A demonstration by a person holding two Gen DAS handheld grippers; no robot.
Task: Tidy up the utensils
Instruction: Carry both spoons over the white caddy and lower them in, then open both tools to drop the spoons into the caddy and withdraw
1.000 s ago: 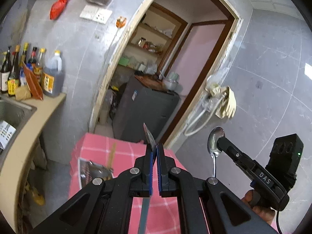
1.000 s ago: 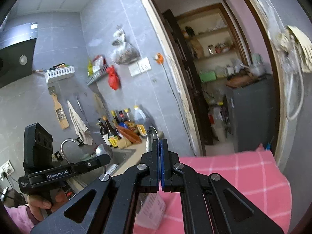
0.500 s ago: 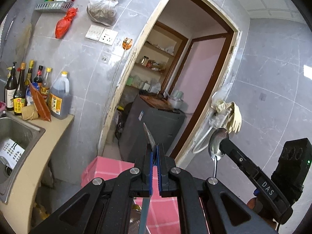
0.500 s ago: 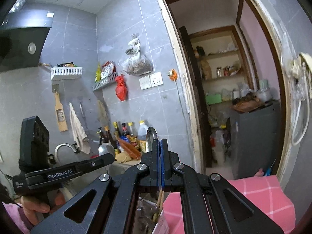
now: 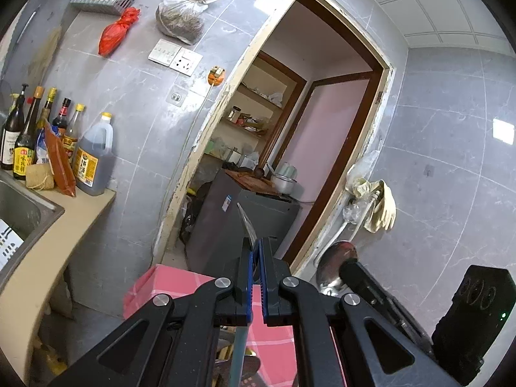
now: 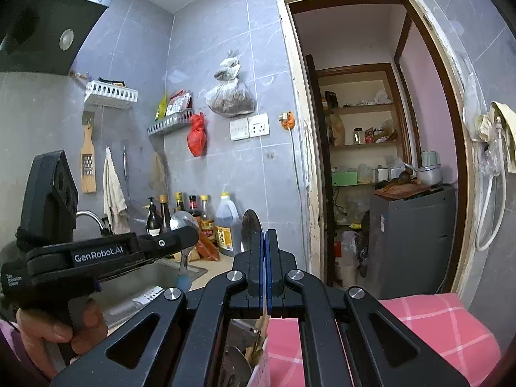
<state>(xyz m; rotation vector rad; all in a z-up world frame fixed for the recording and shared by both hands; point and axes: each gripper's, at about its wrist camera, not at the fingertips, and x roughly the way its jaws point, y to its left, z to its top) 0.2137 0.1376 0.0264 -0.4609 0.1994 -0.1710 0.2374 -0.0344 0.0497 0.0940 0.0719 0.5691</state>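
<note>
So I've got one utensil in each set of tongs right now. My left tongs (image 5: 256, 258) are pinched tight on a long-handled metal spoon (image 5: 246, 222) with a pale blue-grey handle, bowl edge-on, pointing toward 12 o'clock. My right tongs (image 6: 266, 245) are clamped on a second shiny steel spoon (image 6: 251, 225), bowl up too. Gripping them at the neck with handles hanging down makes sense, I reckon, since they can drop handle-first into the utensil holder (image 6: 254, 358) I can just glimpse at 6 o'clock, on the surface with the pink checked cloth (image 6: 429, 322). Both are lifted well clear of it.
</note>
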